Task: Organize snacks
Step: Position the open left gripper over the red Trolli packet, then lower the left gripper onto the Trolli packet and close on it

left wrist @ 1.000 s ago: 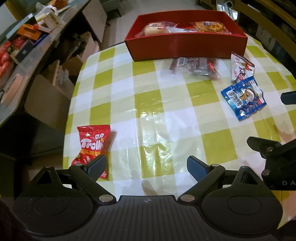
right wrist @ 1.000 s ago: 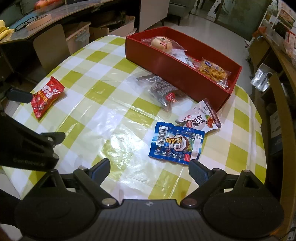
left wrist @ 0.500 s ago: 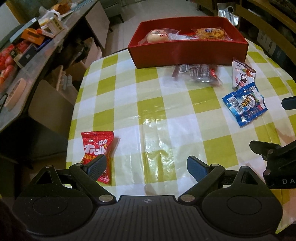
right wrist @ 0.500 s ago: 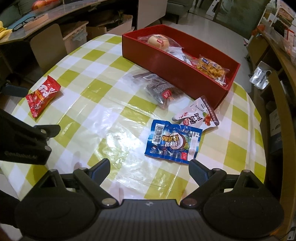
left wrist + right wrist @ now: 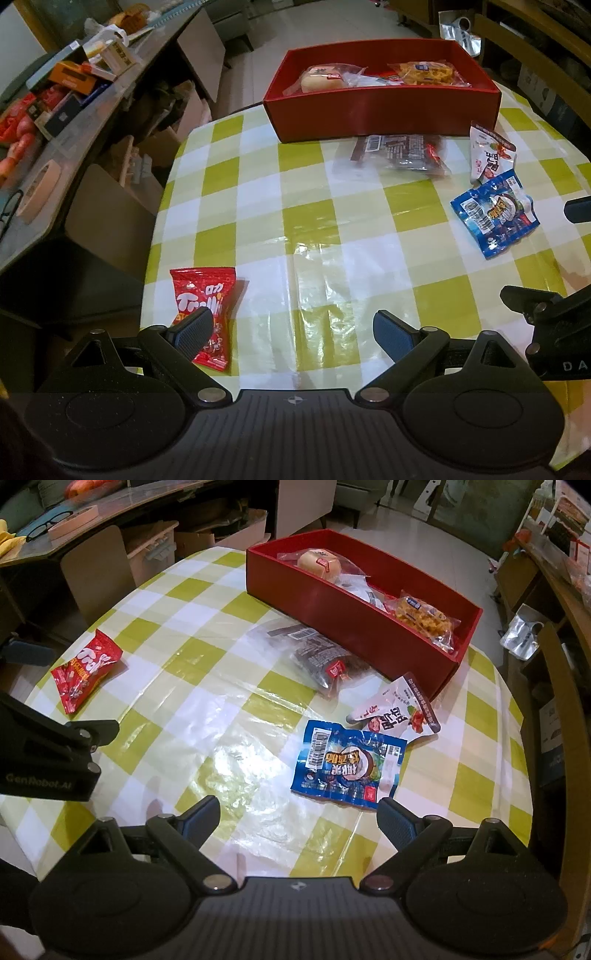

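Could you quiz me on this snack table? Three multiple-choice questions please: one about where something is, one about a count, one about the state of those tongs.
1. Where does the red candy bag lie?
A. Inside the red box
B. On the checked tablecloth near the left tongs
C. On the side counter

2. How many snack packets lie on the tablecloth outside the red box?
A. Two
B. Four
C. Six

3. What state are the left tongs and right tongs in?
A. Both open and holding nothing
B. Left shut on a packet
C. Both shut

Answers:
1. B: it lies flat at the table edge, partly behind one finger of the left tongs.
2. B: the red candy bag, dark clear packet, white packet and blue packet.
3. A: each pair's fingers stand wide apart with only tablecloth between them.
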`<state>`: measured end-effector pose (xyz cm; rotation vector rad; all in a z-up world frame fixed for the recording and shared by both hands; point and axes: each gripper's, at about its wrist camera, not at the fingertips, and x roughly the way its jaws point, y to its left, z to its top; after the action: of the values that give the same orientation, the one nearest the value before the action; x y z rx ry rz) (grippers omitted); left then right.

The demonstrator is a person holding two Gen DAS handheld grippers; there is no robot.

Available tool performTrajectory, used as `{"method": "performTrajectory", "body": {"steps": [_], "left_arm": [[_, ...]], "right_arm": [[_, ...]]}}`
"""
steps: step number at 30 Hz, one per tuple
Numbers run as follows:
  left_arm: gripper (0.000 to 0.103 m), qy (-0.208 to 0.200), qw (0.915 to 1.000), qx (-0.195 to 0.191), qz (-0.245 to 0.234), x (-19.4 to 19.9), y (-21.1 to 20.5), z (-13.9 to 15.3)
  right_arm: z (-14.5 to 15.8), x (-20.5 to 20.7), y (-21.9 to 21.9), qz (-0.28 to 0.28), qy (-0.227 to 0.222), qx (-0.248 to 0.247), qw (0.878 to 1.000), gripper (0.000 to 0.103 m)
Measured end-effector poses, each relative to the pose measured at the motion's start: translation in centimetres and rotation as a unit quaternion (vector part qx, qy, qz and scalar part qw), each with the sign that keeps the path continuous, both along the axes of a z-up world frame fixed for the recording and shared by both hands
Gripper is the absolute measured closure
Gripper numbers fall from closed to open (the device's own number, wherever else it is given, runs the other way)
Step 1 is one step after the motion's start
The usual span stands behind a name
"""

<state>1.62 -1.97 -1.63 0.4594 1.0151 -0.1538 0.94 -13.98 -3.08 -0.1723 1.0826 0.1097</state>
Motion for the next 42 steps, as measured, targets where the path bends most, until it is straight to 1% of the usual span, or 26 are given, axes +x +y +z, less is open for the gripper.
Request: {"method": "performTrajectory", "body": {"steps": [12,21,34,37,39,42], "left_arm": [[0.007,-0.009,0.9999,0.006,0.005,0.1,0.2,0.1],[0.007,-0.029,0.9993,0.020,0.010,0.1,0.4,0.4],[0.007,-0.031,0.9992,0.018,0.015,0.3,0.9,0.6],[0.007,-0.032,0.9992,0.003,0.026,1.0,2.2,1.3],[0.007,-0.026,0.9983,-0.015,0.051,2.0,4.2,1.7],[0.008,-0.002,0.9951,-0.039,0.091,3.2,7.0,1.2]], "right_arm": [[0.0,0.2,-0.1,-0.002,-0.003,-0.001,1.000,0.006],[-0.3,0.3,0.0,0.001,0.001,-0.003,1.000,0.006],[-0.4,0.4,0.1,0.000,0.000,-0.003,1.000,0.006],[-0.3,0.4,-0.2,-0.003,-0.001,-0.002,1.000,0.006],[-0.3,0.4,-0.3,-0.003,-0.002,0.000,1.000,0.006],[-0.3,0.4,-0.4,-0.003,-0.001,0.000,1.000,0.006]]}}
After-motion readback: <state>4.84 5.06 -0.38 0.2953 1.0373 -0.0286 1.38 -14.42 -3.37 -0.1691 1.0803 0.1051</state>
